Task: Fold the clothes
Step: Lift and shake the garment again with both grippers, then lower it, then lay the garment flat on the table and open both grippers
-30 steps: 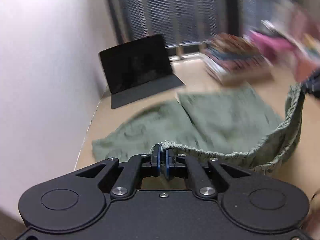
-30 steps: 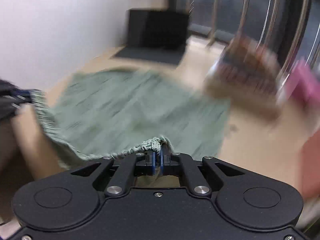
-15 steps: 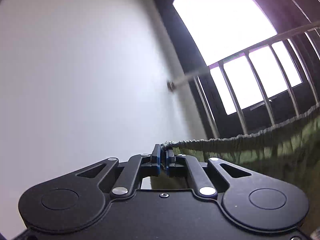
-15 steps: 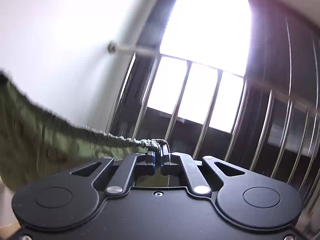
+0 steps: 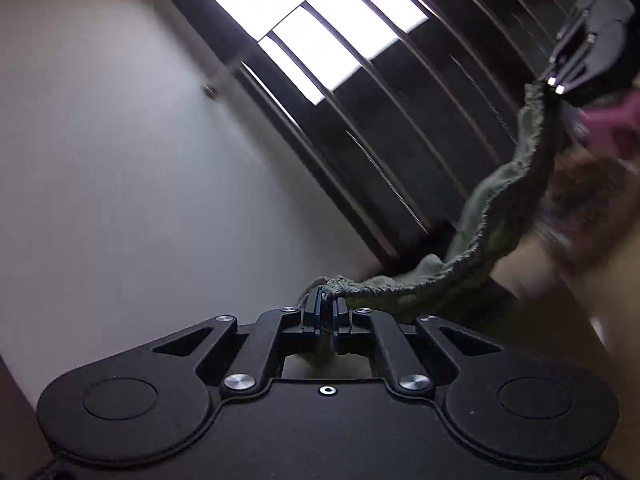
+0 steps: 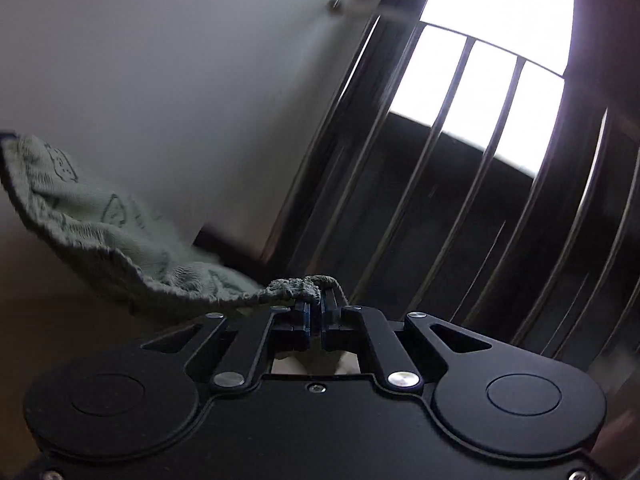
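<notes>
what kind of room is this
Likely a room in a home: a plain white wall, a barred window with daylight behind it, and a green garment held up, with blurred clothes at one side.

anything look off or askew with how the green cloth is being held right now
Nothing looks wrong. The green cloth hangs slack between the two tools, its gathered edge pinched in the left tool and the right tool. It sags in the middle but shows no tear or slip.
</notes>
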Motion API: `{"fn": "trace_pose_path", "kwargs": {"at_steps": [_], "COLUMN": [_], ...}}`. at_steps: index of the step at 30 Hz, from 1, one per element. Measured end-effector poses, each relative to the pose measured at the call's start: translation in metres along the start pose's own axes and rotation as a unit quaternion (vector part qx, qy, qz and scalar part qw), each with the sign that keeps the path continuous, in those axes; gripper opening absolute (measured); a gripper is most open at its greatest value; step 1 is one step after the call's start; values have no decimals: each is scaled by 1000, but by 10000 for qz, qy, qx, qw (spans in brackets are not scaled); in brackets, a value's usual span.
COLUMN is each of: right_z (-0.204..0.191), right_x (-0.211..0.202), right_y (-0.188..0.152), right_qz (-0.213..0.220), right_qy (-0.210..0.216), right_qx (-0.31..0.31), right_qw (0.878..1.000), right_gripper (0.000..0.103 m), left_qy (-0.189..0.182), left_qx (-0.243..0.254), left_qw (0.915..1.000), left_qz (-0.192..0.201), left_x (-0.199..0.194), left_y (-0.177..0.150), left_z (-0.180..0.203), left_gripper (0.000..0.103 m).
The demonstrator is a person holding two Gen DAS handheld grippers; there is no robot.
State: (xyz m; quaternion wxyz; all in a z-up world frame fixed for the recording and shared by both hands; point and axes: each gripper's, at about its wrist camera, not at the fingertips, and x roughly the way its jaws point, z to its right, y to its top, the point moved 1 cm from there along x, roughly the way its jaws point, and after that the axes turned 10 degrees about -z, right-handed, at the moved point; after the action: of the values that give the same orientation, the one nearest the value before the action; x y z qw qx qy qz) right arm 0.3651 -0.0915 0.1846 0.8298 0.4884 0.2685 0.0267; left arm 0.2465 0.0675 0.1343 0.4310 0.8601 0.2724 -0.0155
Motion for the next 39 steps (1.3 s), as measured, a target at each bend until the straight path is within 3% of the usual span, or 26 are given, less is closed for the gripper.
{"fn": "trace_pose_path", "kwargs": {"at_steps": [2, 6, 8, 13, 20, 21, 23, 25, 26, 27, 28, 31, 34, 37, 39], "right_z": [-19, -51, -62, -72, -75, -76, -77, -72, -65, -56, -47, -20, 4, 6, -4], "right_x": [12, 17, 16, 5, -31, -35, -32, -37, -41, -47, -53, -72, -65, -23, 19], "right_y": [-53, -145, -180, -222, -238, -242, -248, -253, -253, -250, -247, -226, -192, -149, -127], "right_qz": [-422, -1114, -1359, -1596, -1846, -1943, -2204, -2213, -2165, -2086, -2003, -1620, -1252, -1152, -1342], "right_qy": [350, 847, 951, 990, 1119, 1137, 1224, 1295, 1337, 1376, 1417, 1520, 1477, 1381, 1416], "right_qx": [127, 582, 982, 1726, 2004, 2010, 1939, 2034, 2125, 2204, 2277, 2339, 2187, 1708, 1448], "right_qw": [9984, 9885, 9812, 9669, 9556, 9534, 9481, 9449, 9435, 9429, 9423, 9466, 9564, 9688, 9700], "right_gripper": [4, 4, 4, 4, 5, 8, 13, 34, 39, 51, 56, 65, 67, 67, 66], "left_qy": [-419, -1060, -1170, -1259, -1351, -1389, -1492, -1727, -1863, -2007, -2139, -2357, -2114, -1894, -1929], "left_qx": [27, -148, -205, -352, -266, -238, -207, -308, -432, -611, -799, -1349, -1529, -1302, -1153], "left_qw": [9984, 9873, 9818, 9726, 9701, 9690, 9666, 9636, 9616, 9593, 9566, 9495, 9567, 9657, 9643], "left_qz": [-392, -1173, -1479, -1924, -2000, -2031, -2073, -2018, -1967, -1892, -1811, -1574, -1288, -1205, -1398], "left_x": [-7, -9, -9, -16, -22, -24, -28, -29, -33, -36, -39, -37, -11, 41, 83], "left_y": [-42, -110, -132, -161, -162, -163, -164, -163, -164, -165, -166, -161, -140, -118, -107], "left_z": [35, 83, 97, 104, 105, 104, 100, 85, 73, 60, 45, -5, -36, -40, -27], "left_gripper": [6, 6, 6, 6, 6, 7, 17, 41, 46, 56, 66, 86, 86, 84, 61]}}
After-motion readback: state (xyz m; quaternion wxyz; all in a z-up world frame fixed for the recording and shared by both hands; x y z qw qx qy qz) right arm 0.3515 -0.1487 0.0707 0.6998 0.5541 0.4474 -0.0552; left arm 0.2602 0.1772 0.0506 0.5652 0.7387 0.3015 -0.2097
